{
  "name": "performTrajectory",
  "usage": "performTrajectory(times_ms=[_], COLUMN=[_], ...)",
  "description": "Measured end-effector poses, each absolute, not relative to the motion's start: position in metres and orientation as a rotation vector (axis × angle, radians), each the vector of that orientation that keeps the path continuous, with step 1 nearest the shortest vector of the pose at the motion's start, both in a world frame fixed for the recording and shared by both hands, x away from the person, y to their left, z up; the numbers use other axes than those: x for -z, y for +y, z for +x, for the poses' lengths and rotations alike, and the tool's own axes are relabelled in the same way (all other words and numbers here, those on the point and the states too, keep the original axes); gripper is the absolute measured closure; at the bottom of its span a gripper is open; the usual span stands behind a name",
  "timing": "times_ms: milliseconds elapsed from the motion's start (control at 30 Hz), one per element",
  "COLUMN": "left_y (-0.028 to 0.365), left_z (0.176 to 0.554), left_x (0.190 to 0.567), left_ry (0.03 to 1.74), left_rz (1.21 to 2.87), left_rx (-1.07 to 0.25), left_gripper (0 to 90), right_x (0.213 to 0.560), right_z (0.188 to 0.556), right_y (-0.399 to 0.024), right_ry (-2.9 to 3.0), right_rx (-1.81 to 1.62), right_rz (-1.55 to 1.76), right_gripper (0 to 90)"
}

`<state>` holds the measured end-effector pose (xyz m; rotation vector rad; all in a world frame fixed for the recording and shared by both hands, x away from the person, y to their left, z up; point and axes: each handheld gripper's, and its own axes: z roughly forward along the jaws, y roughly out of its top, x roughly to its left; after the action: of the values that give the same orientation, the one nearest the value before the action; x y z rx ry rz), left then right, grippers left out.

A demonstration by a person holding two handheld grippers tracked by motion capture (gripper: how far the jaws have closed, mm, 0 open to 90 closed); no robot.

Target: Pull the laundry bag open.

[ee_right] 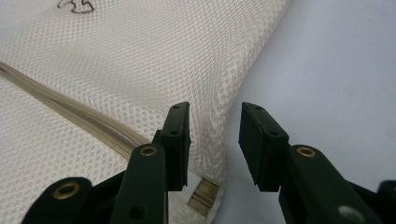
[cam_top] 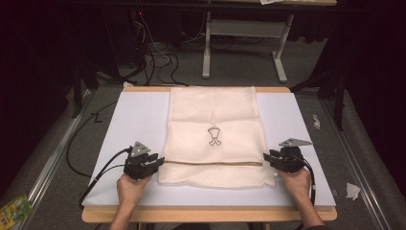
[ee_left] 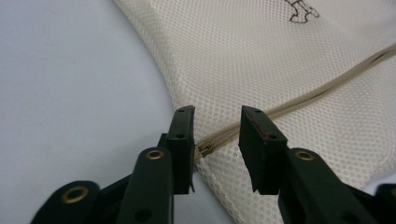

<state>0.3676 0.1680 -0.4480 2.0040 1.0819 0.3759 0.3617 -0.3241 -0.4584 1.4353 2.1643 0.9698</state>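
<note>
The high view looked forward and down from above the person's side, taking in the whole white table (cam_top: 129,120) from well back. Each gripper view rode low and close, looking along its own jaws across the table. All three shared the cream mesh bag (cam_top: 213,139) and its zip seam (ee_left: 299,105).

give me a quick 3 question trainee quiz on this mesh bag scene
1. True or false: the left tool is clamped shut on the mesh bag.
2. What runs across the bag between the two tools? A) a zipper B) a rope C) a ruler
3. What kind of mark sits near the middle of the bag?

Key
1. False: its jaws stand apart at the bag's edge.
2. A, the zipper; the right tool waits open at its other end.
3. A small dark outline drawing.
</note>
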Motion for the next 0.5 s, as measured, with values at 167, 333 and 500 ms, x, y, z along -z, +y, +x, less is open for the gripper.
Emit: performTrajectory(times_ms=[167, 333, 500], left_y=[0.174, 0.183, 0.194], left_z=[0.364, 0.361, 0.359], left_x=[0.441, 0.433, 0.426], left_ry=[1.075, 1.073, 1.079], left_rz=[1.973, 1.929, 1.912], left_rx=[-0.415, -0.448, -0.472], left_gripper=[59.2, 58.0, 57.4], right_x=[0.452, 0.447, 0.441], right_z=[0.357, 0.355, 0.351], right_y=[-0.331, -0.335, -0.342], right_ry=[2.131, 2.111, 2.081], right_rx=[-1.005, -1.012, -1.029], right_rz=[1.445, 1.437, 1.434], right_gripper=[63.5, 63.2, 62.3])
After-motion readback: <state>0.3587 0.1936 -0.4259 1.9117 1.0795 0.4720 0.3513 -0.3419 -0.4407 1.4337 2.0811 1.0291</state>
